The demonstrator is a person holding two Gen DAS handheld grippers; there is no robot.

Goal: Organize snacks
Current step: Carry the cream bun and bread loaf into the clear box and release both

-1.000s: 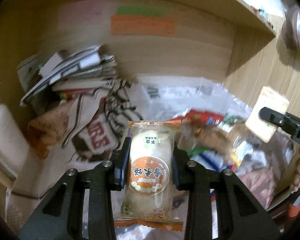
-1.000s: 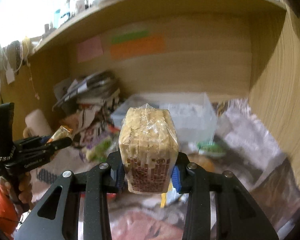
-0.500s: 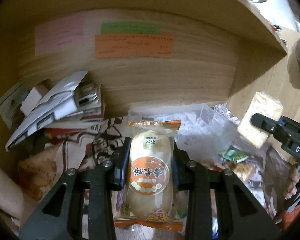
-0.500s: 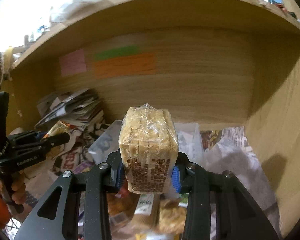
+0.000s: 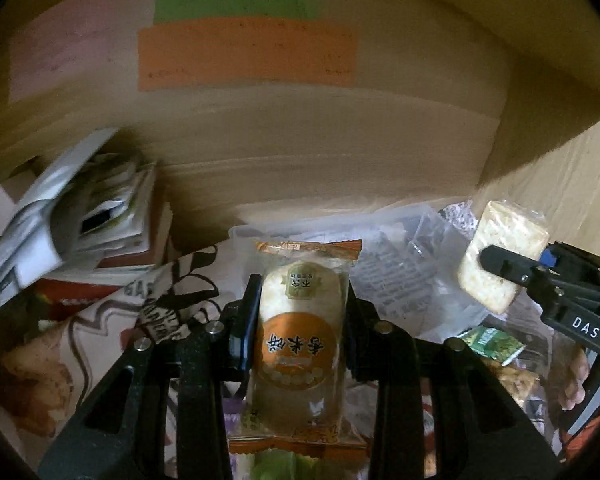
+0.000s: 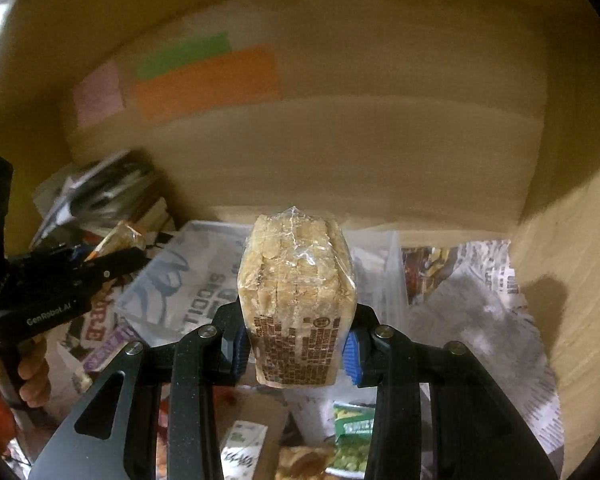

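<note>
Both grippers have come deeper under the shelf since the earlier frames, so the back wall (image 5: 300, 152) with its paper notes now fills much more of each view and the clear bin lies closer below. Left gripper (image 5: 300, 320) is closed on a rice cake (image 5: 300, 332) in an orange-trimmed clear wrapper; the two pads press its long sides, and the packet stands upright between them, with the sealed top edge pointing to the wall. Right gripper (image 6: 296, 344) is closed on a cracker pack (image 6: 296, 300), a block of square crackers in clear film with brown print low on the front, held by its lower part so that the top rises above the fingers. In the left view the cracker pack (image 5: 504, 256) shows at the right side, near the side wall. Below and ahead of both packets lies the clear bin (image 5: 412, 240), lined with printed paper; it stands against the back wall. A small green packet (image 6: 354, 428) lies in front of the bin, under the right gripper. Left of the bin is a pile of papers (image 5: 72, 224) and a printed bag (image 5: 156, 312). On the wall are an orange note (image 5: 244, 56), a green note (image 5: 236, 4) above it, and a pink note (image 6: 98, 98) to the left.
</note>
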